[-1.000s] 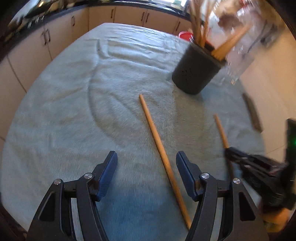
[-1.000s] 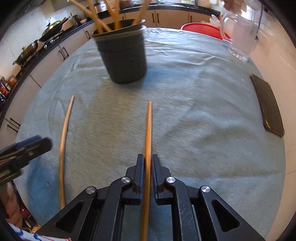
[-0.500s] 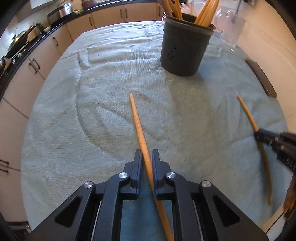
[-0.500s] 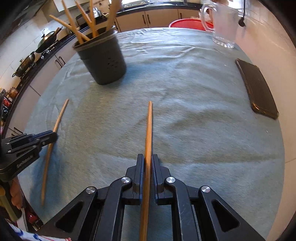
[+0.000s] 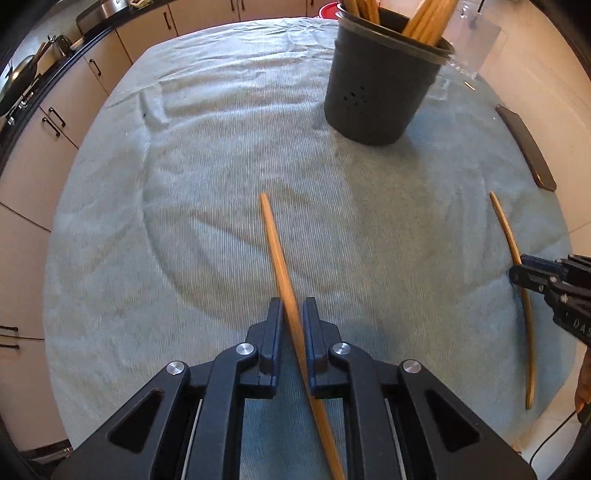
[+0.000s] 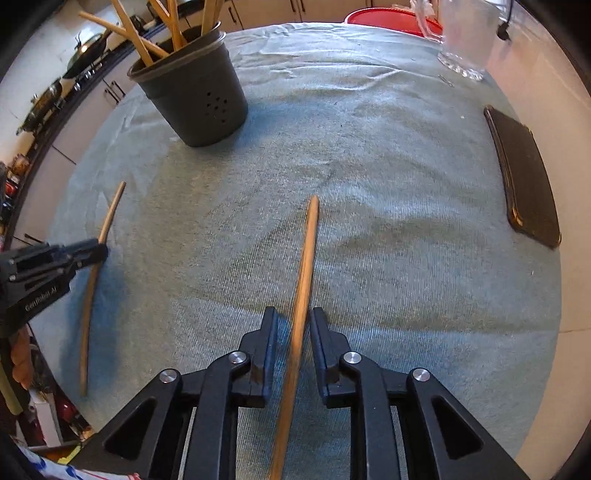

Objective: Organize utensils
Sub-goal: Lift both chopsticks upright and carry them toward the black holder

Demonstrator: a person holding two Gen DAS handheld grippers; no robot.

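Two long wooden sticks are over the teal cloth (image 5: 207, 206). My left gripper (image 5: 293, 306) is shut on one stick (image 5: 275, 243), which points away toward the dark holder (image 5: 380, 85) full of wooden utensils. My right gripper (image 6: 293, 314) has its jaws opening. The other stick (image 6: 308, 243) runs between them with a gap on each side, its near part blurred. In the right wrist view the left gripper (image 6: 99, 253) grips its stick (image 6: 110, 210) at the left, below the holder (image 6: 199, 99). The right gripper (image 5: 517, 273) shows at the right edge of the left wrist view.
A flat black slab (image 6: 524, 177) lies near the cloth's right edge. A glass jug (image 6: 465, 40) and a red bowl (image 6: 388, 18) stand at the back. Kitchen cabinets (image 5: 55, 122) and a counter with pans lie beyond the table on the left.
My left gripper went from wide open to shut on its stick. My right gripper's jaws, earlier clamped on the other stick, have parted from it. Both hands shifted a little.
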